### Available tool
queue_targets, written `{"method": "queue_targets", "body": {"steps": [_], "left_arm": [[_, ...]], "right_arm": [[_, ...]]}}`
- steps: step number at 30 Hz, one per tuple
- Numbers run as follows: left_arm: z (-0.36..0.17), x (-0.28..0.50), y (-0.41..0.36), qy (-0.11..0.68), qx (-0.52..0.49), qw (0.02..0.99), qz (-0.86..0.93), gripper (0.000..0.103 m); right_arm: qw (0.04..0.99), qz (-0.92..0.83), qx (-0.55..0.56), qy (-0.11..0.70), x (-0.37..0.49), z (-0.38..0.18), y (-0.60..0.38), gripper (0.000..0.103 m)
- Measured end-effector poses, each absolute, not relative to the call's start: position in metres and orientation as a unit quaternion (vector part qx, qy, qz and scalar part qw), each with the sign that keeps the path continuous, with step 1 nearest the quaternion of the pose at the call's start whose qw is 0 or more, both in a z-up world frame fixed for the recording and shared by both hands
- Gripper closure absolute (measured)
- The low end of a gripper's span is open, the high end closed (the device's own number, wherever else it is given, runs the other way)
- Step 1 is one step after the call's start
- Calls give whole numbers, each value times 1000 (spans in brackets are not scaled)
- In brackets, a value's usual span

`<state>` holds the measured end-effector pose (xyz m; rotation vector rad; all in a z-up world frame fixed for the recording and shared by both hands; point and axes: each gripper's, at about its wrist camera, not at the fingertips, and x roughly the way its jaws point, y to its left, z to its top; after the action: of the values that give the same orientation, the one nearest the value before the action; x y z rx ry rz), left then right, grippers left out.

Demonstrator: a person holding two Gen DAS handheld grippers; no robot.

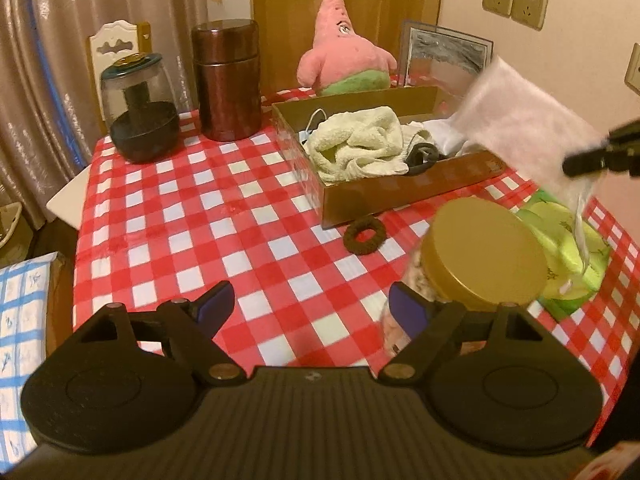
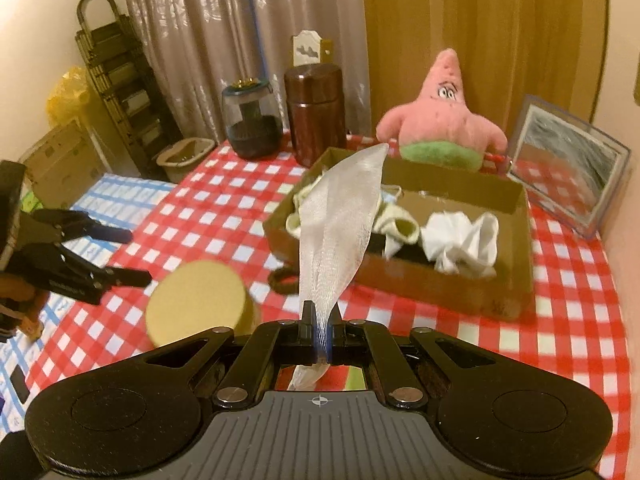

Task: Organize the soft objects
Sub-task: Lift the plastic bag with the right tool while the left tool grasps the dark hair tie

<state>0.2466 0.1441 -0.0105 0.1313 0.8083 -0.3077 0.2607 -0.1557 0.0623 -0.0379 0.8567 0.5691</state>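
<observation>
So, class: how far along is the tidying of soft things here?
Done: towel and white cloth lie in the box. In hand: the right hand-held gripper pinches a mesh bag. Left: the hair tie on the table, perhaps the plush; the left hand-held gripper is open.

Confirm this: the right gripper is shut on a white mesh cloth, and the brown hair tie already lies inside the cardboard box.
Not quite. The right gripper is shut on the white mesh cloth, but the left wrist view shows the brown hair tie on the tablecloth, outside the cardboard box.

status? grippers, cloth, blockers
Right hand-held gripper shut on white mesh cloth, lifted near box. Left hand-held gripper open, empty. Gold-lidded jar close by.
</observation>
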Motion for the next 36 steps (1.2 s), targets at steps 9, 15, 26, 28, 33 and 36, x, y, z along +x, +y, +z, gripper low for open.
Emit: {"method": "queue_targets", "body": {"steps": [9,15,26,28,33,36], "left_arm": [[-33,297,144,392,82,896,-191,28],[-49,327,130,393,103,880,-244,39],[-87,369,112,398,98,846,-343,56],[-92,374,109,396,96,839,-360,56],[-104,385,99,400,104,829,-377,56],[-111,389,94,401,111,828,-377,58]], "right_arm": [[864,311,-60,392,302,61,-152,99],[856,325,-89,391,324,44,-155,99],[851,325,-101,401,344,21,-162,99],[850,324,-98,403,347,17,-163,99],[852,320,-94,405,351,11,-164,99],[851,319,-92,406,354,8,-165,99]]}}
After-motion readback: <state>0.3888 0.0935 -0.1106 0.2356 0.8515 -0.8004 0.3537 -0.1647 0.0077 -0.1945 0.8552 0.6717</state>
